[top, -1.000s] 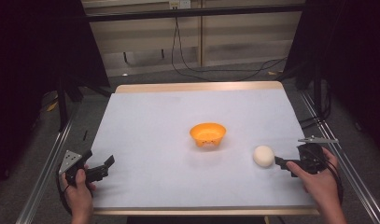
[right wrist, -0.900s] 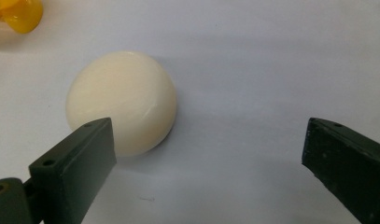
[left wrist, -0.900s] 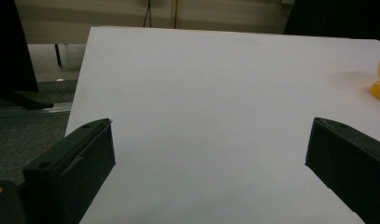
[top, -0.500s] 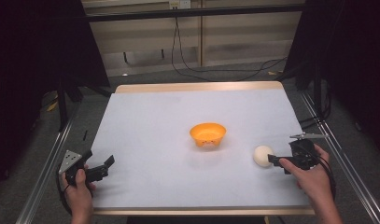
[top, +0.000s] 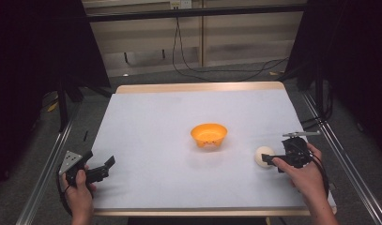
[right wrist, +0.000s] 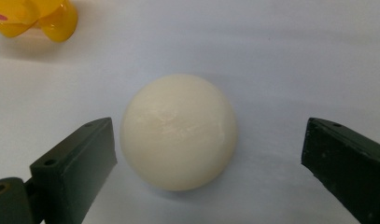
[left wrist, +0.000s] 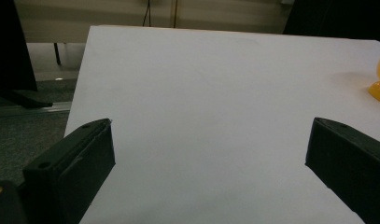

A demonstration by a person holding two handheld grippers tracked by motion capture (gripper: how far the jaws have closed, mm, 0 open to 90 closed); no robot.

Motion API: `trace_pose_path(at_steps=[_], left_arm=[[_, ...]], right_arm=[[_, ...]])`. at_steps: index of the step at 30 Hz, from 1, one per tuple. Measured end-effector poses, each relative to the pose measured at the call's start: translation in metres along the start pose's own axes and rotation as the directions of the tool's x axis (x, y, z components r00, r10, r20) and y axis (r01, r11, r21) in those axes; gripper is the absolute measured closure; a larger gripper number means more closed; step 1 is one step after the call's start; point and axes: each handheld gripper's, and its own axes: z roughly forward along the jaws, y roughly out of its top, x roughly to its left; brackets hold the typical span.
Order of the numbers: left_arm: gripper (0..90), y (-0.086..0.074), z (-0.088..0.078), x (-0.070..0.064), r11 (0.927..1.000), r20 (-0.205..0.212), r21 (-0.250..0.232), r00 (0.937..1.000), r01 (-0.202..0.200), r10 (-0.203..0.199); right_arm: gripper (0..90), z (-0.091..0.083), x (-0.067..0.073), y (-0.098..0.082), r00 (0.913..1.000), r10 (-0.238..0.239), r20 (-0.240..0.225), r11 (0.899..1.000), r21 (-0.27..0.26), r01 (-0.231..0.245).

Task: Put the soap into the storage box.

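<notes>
At the near right of the table: my right gripper (top: 269,159) rests low over the white surface, my right hand (top: 305,174) behind it, its grey plate and cable partly hidden by my knuckles.
Right jaws: spread wide, one on each side of the cream ball (right wrist: 178,131); in the right gripper view the left jaw stands just beside the ball, and I cannot tell whether it touches; the right jaw is clearly apart from it.
Ball: it sits on the white table cover (top: 160,122), between my right jaws, gripped by nothing; its underside is lost in its own shadow.
Cut off: both right jaws run out of the bottom of the right gripper view, so I see only their tips.
At the near left: my left gripper (top: 106,165) is held by my left hand (top: 78,187) over the near left corner of the cover, well apart from the ball.
Left jaws: wide open, bare cover between them, holding nothing; whether they touch the cover I cannot tell.
Farther in: the orange bowl (top: 208,135) stands upright near the middle of the table, near the ball but apart from it.
Bowl in the gripper views: cropped to a yellow-orange edge at the frame border in both; its inside is hard to make out.
Beyond the table: dark floor with a trailing black cable (top: 217,70), the sides in deep shadow.
</notes>
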Motion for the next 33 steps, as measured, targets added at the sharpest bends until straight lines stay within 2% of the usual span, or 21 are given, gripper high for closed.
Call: trace_pose_path(at_steps=[10,19,33], left_arm=[[1.2,0.0,0.0,0.0,1.0,0.003,0.004,1.0,0.006,-0.006],[1.2,0.0,0.0,0.0,1.0,0.004,0.005,1.0,0.007,-0.007],[1.2,0.0,0.0,0.0,0.9999,0.006,0.006,0.9999,0.009,-0.009]], right_arm=[[4.9,0.008,0.01,0.003,0.9999,0.003,0.011,1.0,0.008,-0.003],[13.5,0.015,0.019,0.006,0.999,-0.009,0.045,1.0,0.013,0.008],[21.8,0.025,0.023,0.004,0.9977,0.034,0.059,0.999,0.036,-0.036]])
